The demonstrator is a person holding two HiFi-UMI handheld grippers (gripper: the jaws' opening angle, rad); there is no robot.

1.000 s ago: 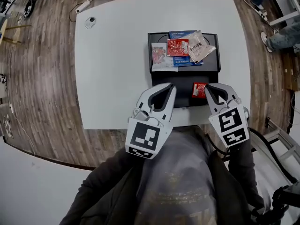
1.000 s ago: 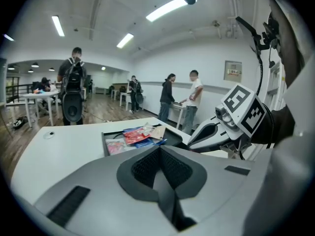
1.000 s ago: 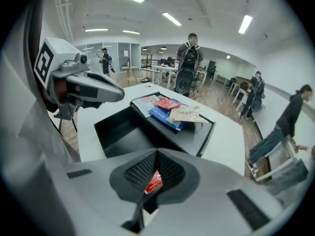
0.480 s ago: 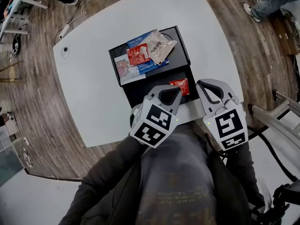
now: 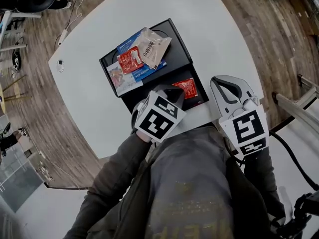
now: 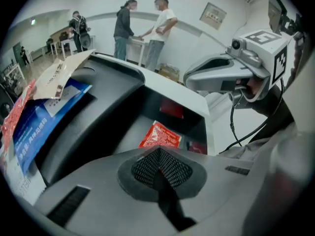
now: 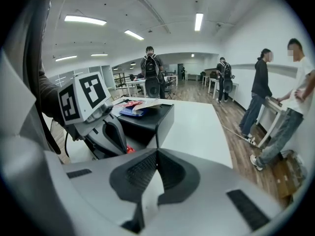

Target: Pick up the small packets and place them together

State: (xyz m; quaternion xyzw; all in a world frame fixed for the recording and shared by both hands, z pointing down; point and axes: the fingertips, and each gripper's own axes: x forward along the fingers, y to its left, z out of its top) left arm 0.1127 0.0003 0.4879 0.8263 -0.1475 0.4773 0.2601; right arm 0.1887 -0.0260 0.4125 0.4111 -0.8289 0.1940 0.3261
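1. While the left gripper [image 6: 157,155] tilts down over the near end of the black tray [image 5: 178,54], its jaws are pressed together with nothing between them.
2. A small red packet [image 5: 186,87] lies flat in the tray's near, lower section, just beyond that gripper's tips.
3. The other packets lie overlapped in a pile [image 5: 135,59] on the tray's far part, a beige packet [image 5: 152,47] on top.
4. The right gripper [image 7: 157,153], jaws closed and empty, hangs over the white table [image 5: 214,29] near its right edge, beside the tray.
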